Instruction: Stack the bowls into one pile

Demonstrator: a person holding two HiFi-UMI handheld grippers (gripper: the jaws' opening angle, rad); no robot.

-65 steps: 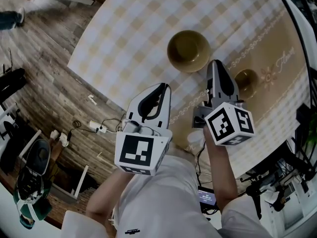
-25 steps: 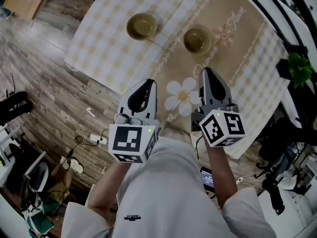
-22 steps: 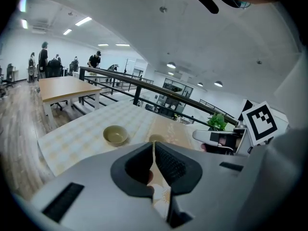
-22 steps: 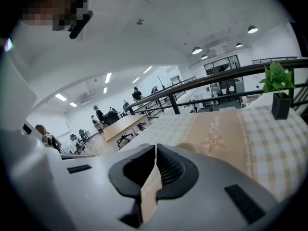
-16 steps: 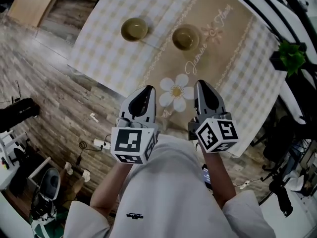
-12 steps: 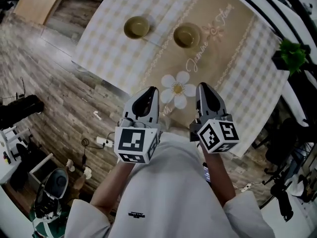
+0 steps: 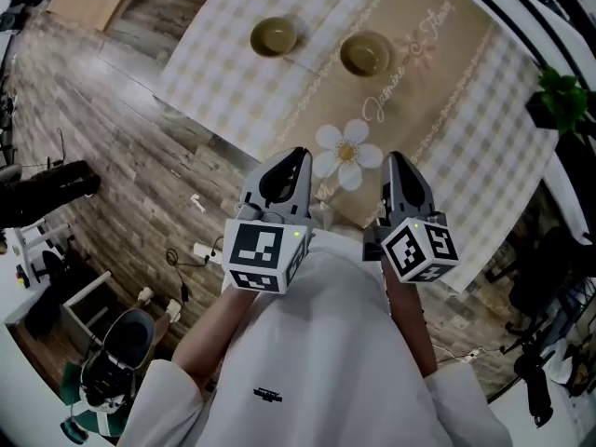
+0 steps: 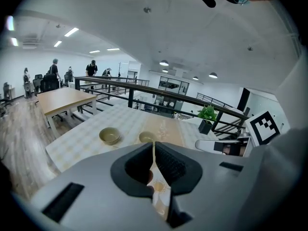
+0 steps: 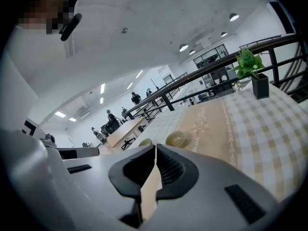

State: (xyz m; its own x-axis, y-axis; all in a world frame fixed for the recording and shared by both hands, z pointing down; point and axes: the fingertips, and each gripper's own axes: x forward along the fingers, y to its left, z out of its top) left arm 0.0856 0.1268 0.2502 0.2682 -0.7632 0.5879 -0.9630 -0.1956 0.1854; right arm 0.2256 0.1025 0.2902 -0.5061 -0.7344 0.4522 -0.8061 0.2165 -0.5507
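The left bowl (image 7: pixel 274 35) and right bowl (image 7: pixel 365 54) are sitting apart on the surface (image 7: pixel 223 82), well ahead of both grippers. The left gripper (image 7: pixel 298 155) and right gripper (image 7: pixel 397 158) are showing fingers pressed together, empty, each lining up with its own-side bowl.

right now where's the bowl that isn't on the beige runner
Head view, top, left of centre: the left bowl sits on the checked tablecloth, just left of the beige runner and apart from the other bowl.
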